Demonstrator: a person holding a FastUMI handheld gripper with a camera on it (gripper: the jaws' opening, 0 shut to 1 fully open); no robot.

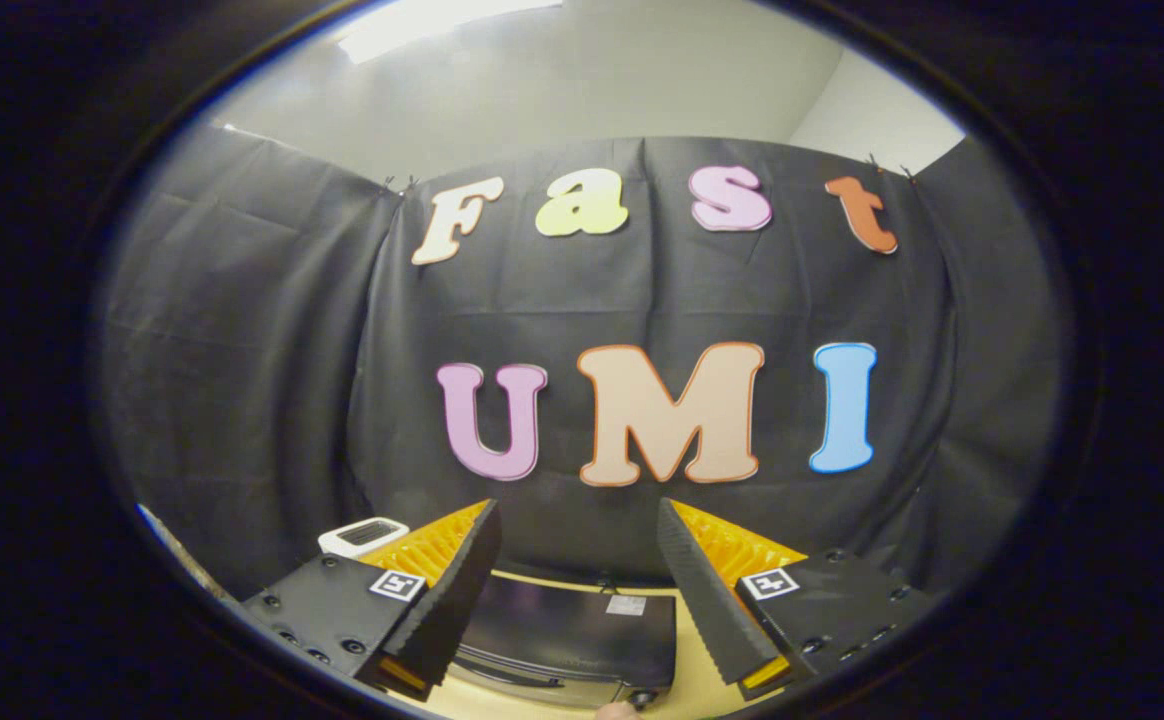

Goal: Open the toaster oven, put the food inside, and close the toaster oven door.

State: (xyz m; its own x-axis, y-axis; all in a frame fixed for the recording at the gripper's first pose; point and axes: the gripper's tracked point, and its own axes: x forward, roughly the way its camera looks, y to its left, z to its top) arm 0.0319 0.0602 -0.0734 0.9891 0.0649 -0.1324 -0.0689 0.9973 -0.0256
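Nearest to us are the two fingers (462, 590) of the gripper (579, 525), standing well apart with a wide gap between them and nothing held in it. Each finger shows a ribbed inner face, and each carries a small square marker on its dark mounting block.

Looking down through the gap between the fingers, we see the toaster oven (567, 635) from above. Its dark top panel bears a small pale label near its back edge. Below the top we make out the front of the oven with a long bar handle (510, 678) running across it and a knob (642, 696) at the end nearer the right-hand finger. The door appears closed, though we see too little of the front to be certain. The oven sits on a light wooden table (694, 660), whose bare surface shows beside the oven next to the right-hand finger.

Just under the knob a small rounded pale brown thing (618, 711) peeks into view; we cannot tell what it is.

Beyond the left-hand finger we see a white object with a dark slotted top (363, 536), standing apart from the oven.

Farthest away hangs the black cloth wall (242, 380) of the booth, creased in folds, and above it a pale ceiling (582, 80) with a bright light strip (432, 20).
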